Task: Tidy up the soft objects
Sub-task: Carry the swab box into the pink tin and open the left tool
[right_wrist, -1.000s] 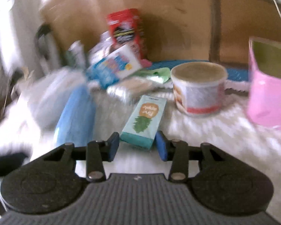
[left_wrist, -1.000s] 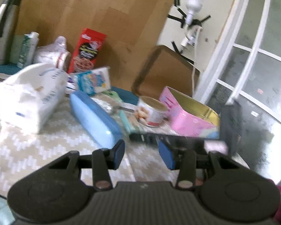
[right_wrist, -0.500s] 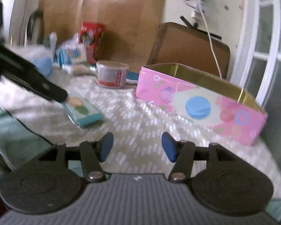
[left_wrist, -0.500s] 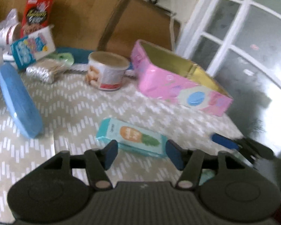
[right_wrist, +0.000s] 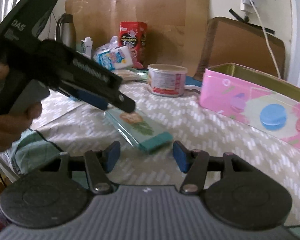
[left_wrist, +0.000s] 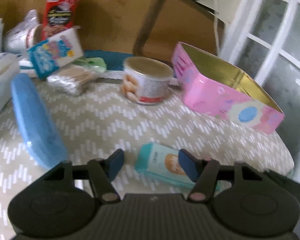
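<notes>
The teal pineapple pack (left_wrist: 162,165) lies flat on the chevron-cloth desk (left_wrist: 114,124), near its front edge. The left gripper (left_wrist: 150,165) straddles the pack's near end, jaws closing, though blur hides whether the pads touch. The right gripper (right_wrist: 146,156) hangs empty by the pack's other end, jaws closing on nothing. Bare cloth lies beyond; at two o'clock sits the open pink tin (left_wrist: 226,96), the can (left_wrist: 148,82) at twelve, the blue case (left_wrist: 34,120) at ten.
</notes>
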### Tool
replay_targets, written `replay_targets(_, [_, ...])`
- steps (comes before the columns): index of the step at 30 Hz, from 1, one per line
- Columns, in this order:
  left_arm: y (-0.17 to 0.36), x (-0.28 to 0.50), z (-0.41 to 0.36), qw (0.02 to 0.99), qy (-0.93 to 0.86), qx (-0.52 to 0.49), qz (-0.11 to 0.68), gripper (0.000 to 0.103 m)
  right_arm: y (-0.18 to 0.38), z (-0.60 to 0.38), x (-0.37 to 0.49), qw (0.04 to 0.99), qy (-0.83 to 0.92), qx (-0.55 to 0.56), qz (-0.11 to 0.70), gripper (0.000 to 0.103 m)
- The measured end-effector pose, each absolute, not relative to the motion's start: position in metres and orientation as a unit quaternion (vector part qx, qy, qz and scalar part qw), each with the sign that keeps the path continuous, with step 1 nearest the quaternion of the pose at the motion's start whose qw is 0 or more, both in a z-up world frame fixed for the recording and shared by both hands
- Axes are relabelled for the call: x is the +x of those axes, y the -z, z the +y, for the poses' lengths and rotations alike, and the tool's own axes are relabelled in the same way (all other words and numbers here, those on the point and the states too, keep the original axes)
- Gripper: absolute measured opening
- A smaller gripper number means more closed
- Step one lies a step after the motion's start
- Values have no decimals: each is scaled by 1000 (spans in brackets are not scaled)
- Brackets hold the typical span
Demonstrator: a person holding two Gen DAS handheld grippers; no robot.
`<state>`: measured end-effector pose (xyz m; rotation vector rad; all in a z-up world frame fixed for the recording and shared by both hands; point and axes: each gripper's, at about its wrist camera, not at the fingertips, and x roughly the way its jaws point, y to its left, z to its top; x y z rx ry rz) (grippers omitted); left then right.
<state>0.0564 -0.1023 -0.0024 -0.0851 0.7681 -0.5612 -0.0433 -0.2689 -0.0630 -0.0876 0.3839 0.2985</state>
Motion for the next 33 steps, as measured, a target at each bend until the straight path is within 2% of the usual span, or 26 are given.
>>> replay_targets(4, [4, 46, -120, 894, 279, 15, 350, 59, 63, -273, -45, 971, -145, -35, 189, 52])
replay_targets(7, [1, 51, -123, 880, 299, -2, 369, 58, 62, -282, -45, 975, -119, -28, 187, 47])
replay_targets(13, [-16, 51, -151, 871, 334, -6, 361, 57, 46, -314, -50, 983, -83, 1, 161, 47])
replay_targets(22, [-70, 71, -211, 886, 368, 8, 283, 57, 8, -364, -30, 996, -24, -10, 87, 48])
replay_targets(33, [-53, 145, -273, 896, 339, 14, 288, 58, 15, -398, 45, 994, 18, 17, 102, 50])
